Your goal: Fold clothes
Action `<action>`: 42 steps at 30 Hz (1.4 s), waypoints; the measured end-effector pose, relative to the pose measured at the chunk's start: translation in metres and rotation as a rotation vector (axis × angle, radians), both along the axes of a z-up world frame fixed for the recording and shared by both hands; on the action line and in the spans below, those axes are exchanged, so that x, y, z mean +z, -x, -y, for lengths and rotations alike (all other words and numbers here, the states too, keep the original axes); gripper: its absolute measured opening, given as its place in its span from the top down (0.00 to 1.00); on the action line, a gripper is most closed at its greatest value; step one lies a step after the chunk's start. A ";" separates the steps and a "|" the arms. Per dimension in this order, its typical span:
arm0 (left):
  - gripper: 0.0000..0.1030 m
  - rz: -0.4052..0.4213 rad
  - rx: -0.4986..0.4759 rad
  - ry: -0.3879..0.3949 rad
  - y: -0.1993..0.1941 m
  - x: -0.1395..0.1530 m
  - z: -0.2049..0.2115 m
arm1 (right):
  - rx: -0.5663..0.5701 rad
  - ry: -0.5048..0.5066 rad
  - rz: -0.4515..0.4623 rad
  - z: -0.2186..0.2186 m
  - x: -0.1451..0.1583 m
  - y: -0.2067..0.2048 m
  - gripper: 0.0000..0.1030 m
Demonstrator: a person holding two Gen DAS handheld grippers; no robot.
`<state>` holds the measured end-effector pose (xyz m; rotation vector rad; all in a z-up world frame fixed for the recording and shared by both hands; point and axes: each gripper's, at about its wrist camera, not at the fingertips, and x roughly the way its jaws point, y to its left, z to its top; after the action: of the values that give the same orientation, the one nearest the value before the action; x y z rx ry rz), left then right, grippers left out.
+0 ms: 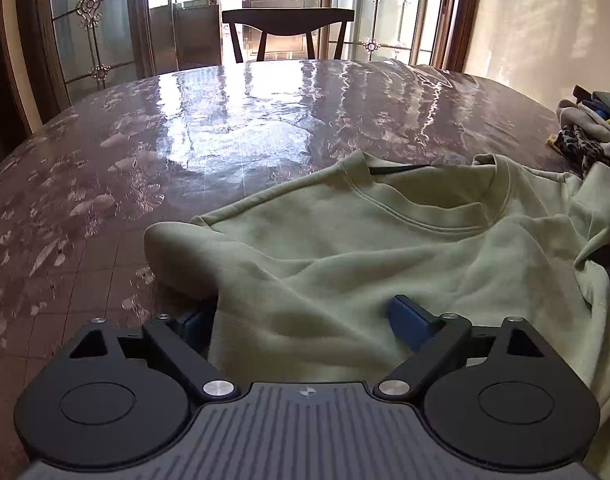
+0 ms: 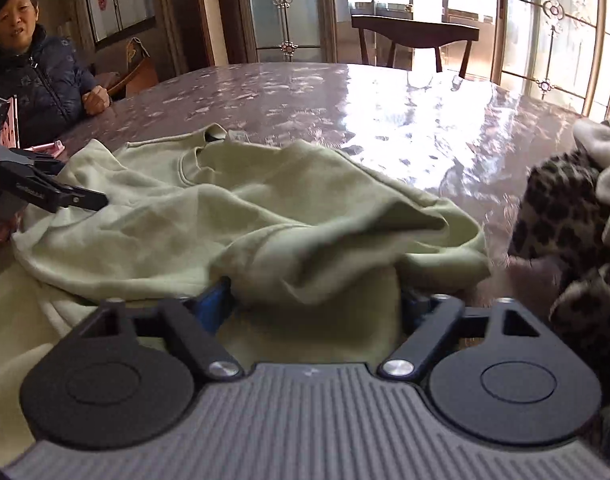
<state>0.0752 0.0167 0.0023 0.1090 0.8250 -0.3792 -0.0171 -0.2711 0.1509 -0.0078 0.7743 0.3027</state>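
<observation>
Two hand-held grippers work one pale green sweatshirt (image 1: 345, 248) spread on a glossy, floral-patterned counter (image 1: 209, 128). Left hand-held gripper (image 1: 305, 316): its blue fingers (image 1: 409, 320) stand wide apart, with sweatshirt fabric lying loosely between and over them; the left finger is largely hidden under a fold, and no pinch on the cloth is visible. Right hand-held gripper (image 2: 317, 300): its blue fingers (image 2: 213, 298) are likewise spread, with a bunched fold of the sweatshirt (image 2: 265, 216) draped across the gap; the right finger is mostly covered by fabric. The garment lies front-up, its ribbed neckline (image 1: 433, 216) facing the far side of the counter, body wrinkled, one sleeve end (image 2: 425, 220) raised and open toward the right-wrist camera. A heap of other clothes, including a leopard-print piece (image 2: 565, 216), sits at the counter's right edge, just beside the sweatshirt. In the right-wrist view, the left hand-held gripper's black linkage (image 2: 53, 192) shows over the garment's left side. A seated person in a dark jacket (image 2: 37, 80) rests a hand on the counter's far left. A dark wooden chair (image 1: 287, 28) stands behind the counter, before glazed doors.
</observation>
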 end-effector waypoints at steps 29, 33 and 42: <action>0.04 0.051 0.071 -0.002 -0.040 0.011 -0.025 | 0.010 0.255 -0.049 0.008 0.029 -0.013 0.30; 0.03 0.096 0.008 0.023 0.004 0.030 -0.024 | -0.032 0.312 0.052 0.014 0.056 0.020 0.29; 0.03 0.068 -0.078 -0.050 0.104 0.028 -0.029 | 0.131 0.203 0.074 -0.041 0.039 0.024 0.17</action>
<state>-0.0289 0.0458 0.0298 0.2005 0.7649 -0.4262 -0.0415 -0.2298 0.1899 -0.2601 0.7298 0.3458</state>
